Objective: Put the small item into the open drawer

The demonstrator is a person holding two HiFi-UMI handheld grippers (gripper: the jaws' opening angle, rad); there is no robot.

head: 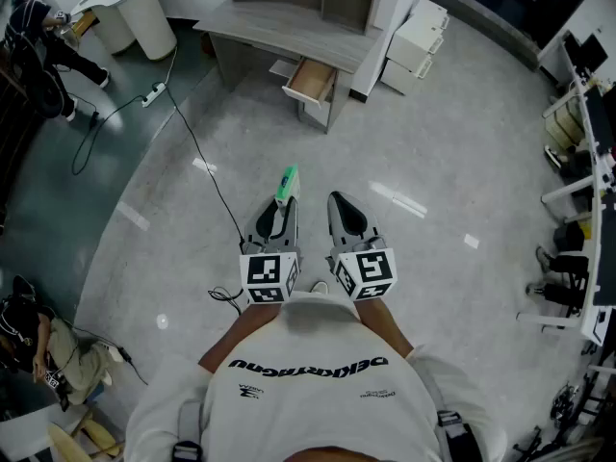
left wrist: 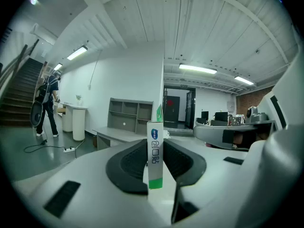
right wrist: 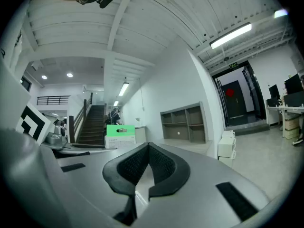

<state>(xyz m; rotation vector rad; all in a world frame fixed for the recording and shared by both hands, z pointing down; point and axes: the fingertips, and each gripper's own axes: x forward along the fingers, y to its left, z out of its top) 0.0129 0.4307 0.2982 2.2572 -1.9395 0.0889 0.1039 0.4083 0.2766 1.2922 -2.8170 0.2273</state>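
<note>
The left gripper (head: 279, 212) is clamped on the small box (left wrist: 155, 156), which stands upright between its jaws; the right gripper (right wrist: 148, 147) is closed on nothing. The open drawer (head: 310, 80) lies well ahead at 12 o'clock, pulled out of the desk (head: 279, 32), so walk up squarely, hold the squeeze steady, and release only once the box is over the drawer's cavity

This is a big open office or work room. The floor (head: 404, 142) is grey, hard and shiny. A grey tabletop (head: 279, 32) with an open drawer (head: 310, 81) under it stands by a wall. It has shelves (left wrist: 129, 113) at its back and a small white cabinet (head: 416, 35) close by. More tabletops (head: 604, 176) with dark screens (head: 582, 54) line one side. Long strip lights (left wrist: 198, 69) sit on the white ceiling. Stairs (left wrist: 21, 94) go up.
</note>
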